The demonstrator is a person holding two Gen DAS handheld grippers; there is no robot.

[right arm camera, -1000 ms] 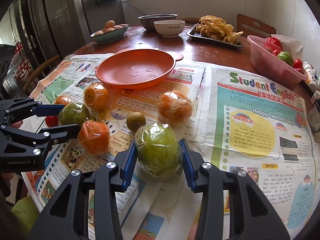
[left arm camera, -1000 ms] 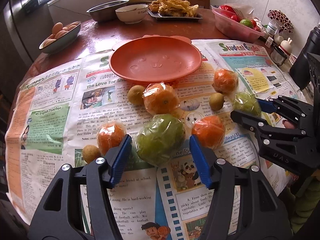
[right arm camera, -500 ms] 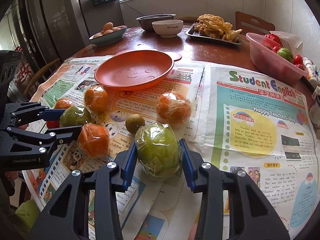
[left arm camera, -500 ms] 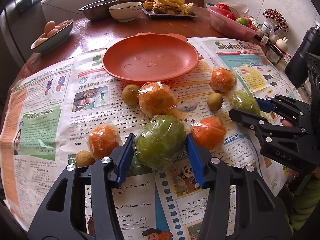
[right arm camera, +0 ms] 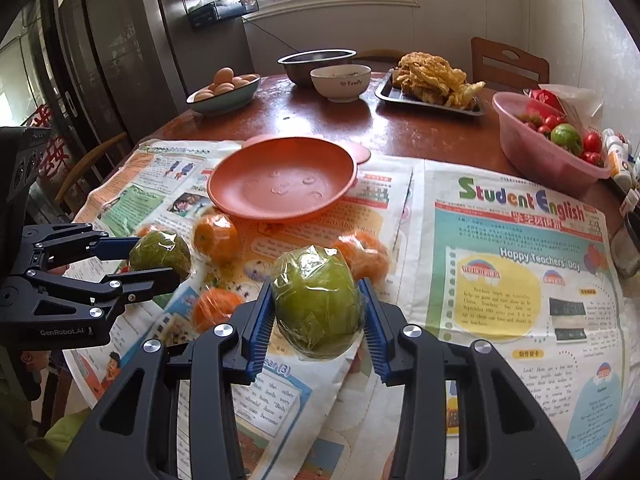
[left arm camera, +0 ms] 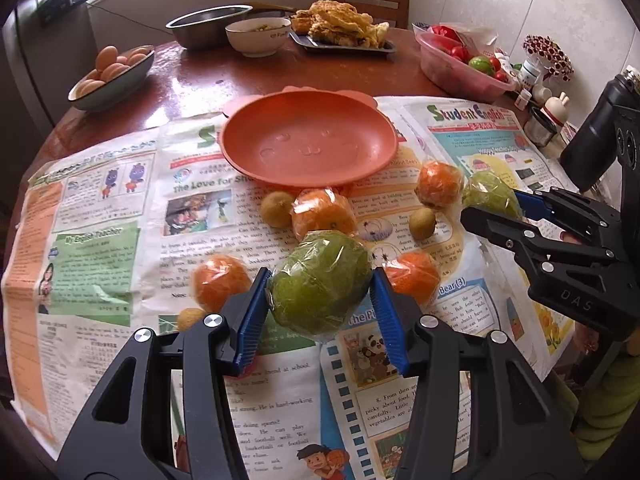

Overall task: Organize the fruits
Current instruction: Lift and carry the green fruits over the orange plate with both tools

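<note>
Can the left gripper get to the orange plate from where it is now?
Probably yes. The left gripper is shut on a wrapped green fruit, and the orange plate lies empty just beyond the oranges, nothing tall between.

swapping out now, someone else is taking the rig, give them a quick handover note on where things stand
Left gripper: jaws have just been closing and now clamp a wrapped green fruit.
Right gripper: shut on the other wrapped green fruit.
Orange plate: nothing on it, so nothing is sorted yet.
On the newspaper: four wrapped oranges, e.g., and three small brown fruits, e.g..
Left to do: probably set both green fruits on the plate, then gather the rest.
</note>
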